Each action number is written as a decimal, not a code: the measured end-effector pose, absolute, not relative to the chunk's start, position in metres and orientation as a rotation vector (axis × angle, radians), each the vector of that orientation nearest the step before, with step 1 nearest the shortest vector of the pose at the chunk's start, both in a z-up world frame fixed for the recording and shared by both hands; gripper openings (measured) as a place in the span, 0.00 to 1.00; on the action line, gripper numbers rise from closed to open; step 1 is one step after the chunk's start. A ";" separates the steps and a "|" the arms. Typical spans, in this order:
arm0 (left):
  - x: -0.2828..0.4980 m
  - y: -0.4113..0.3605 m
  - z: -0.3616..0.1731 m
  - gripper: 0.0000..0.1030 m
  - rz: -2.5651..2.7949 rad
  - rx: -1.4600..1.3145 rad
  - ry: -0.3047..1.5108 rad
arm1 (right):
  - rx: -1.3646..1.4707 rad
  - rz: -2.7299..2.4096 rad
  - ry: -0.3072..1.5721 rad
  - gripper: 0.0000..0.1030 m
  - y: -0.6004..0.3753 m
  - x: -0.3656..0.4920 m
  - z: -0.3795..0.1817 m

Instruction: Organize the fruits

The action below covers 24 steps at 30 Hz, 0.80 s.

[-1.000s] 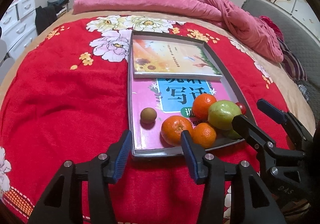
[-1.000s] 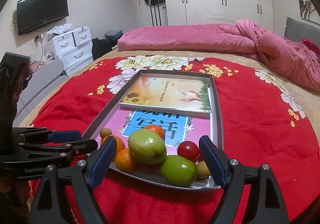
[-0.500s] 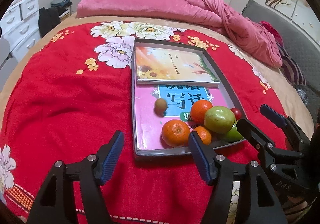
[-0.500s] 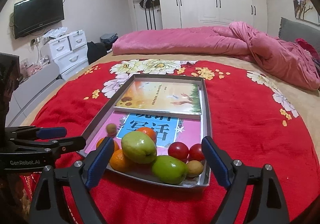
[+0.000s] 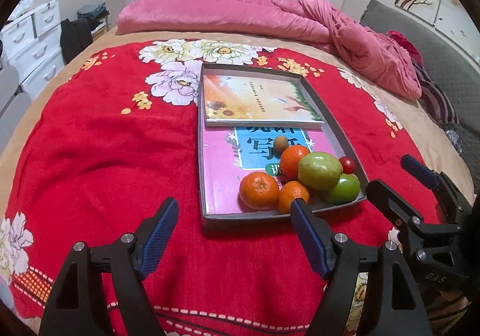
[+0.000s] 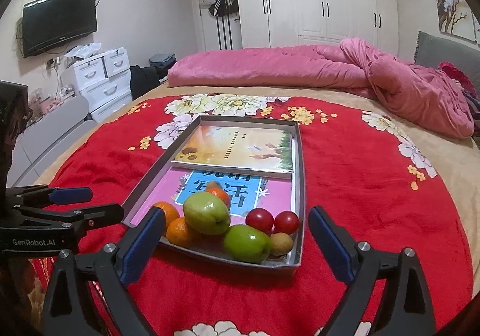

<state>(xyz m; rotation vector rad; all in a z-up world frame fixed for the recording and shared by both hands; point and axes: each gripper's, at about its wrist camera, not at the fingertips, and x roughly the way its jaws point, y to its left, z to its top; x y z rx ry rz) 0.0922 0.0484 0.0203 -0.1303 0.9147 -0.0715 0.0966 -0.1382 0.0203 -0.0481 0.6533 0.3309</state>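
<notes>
Nearest the cameras, both claws are held just off the near edge of the bed, over the red flowered blanket [image 5: 99, 156]. The left claw [image 5: 234, 234] is spread wide with nothing between its blue pads, and the right claw [image 6: 237, 243] is seen the same way, wide apart and empty.

Just past them, a shallow grey rectangular tray [image 5: 336, 126] is laid on the blanket. The fruit is bunched in the tray's near end: three small oranges [image 5: 259, 190], a yellow-green pear-like fruit [image 6: 207, 213] stacked on top of the pile, a bright green round fruit [image 6: 247, 243] at the near rim, two red cherry tomatoes [image 6: 259, 219] side by side, and a small tan fruit [image 6: 282, 243] tucked in the near right corner. Another small brown fruit [image 5: 281, 143] is set apart, farther in, on a pink-and-blue book [image 5: 222, 165].

A sunflower-cover book [image 5: 258, 102] is laid across the tray's far end. A rumpled pink duvet [image 5: 270, 18] is piled along the bed's far edge.
</notes>
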 end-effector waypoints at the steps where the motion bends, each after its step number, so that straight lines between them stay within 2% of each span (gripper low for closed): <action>1: 0.091 0.048 0.021 0.76 -0.069 -0.131 0.913 | -0.054 0.331 0.648 0.95 -0.139 0.094 0.021; 16: 0.058 0.041 0.030 0.76 -0.072 -0.150 0.894 | -0.067 0.328 0.653 0.99 -0.154 0.060 0.028; 24: 0.031 0.034 0.017 0.76 -0.089 -0.127 0.939 | -0.010 0.320 0.727 0.99 -0.167 0.045 0.016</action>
